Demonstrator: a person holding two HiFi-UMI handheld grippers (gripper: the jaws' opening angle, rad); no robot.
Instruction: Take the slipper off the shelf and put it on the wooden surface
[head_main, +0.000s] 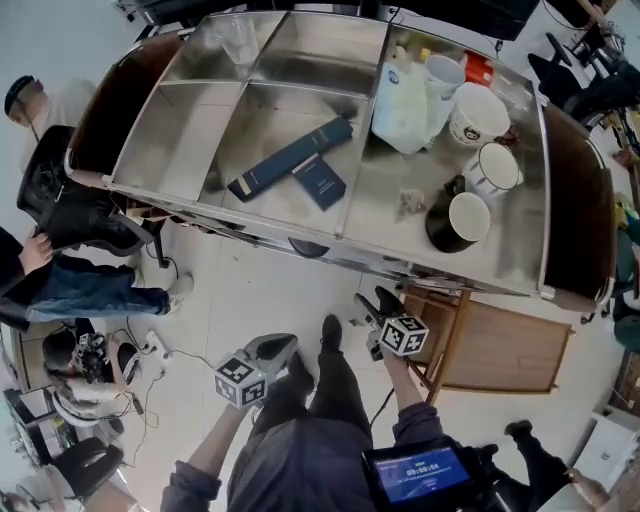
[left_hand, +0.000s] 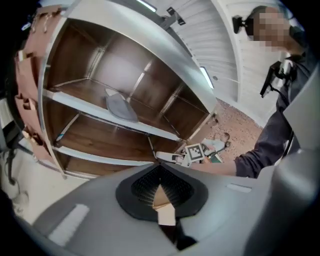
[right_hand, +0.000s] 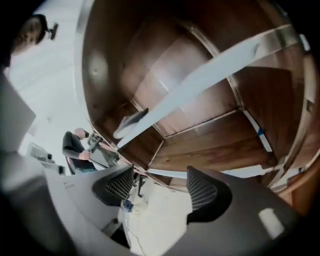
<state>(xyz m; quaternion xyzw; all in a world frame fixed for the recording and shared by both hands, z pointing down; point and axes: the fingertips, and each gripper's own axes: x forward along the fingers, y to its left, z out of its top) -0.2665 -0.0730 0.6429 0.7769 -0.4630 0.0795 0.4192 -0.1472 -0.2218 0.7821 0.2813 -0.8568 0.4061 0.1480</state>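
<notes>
Find the grey slipper (left_hand: 120, 106) on the middle board of the shelf (left_hand: 75, 102), ahead and up-left of the left claw (left_hand: 161, 182), long axis slanting from the back toward the front edge. Read the left claw as pressed together on nothing, the right claw (right_hand: 160, 187) as spread, empty and seemingly nearer the shelf, so better placed to reach

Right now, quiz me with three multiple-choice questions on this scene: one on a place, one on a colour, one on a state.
1. The slipper lies: A on a shelf; B on the floor; C on a chair.
2. The books atop the unit are: A red; B blue; C yellow.
3. The right gripper has fingers: A shut on the slipper; B shut on a mug; C apart, empty.
Answers: 1 A, it rests inside the unit; 2 B, both are dark blue; 3 C, nothing sits between them.
</notes>
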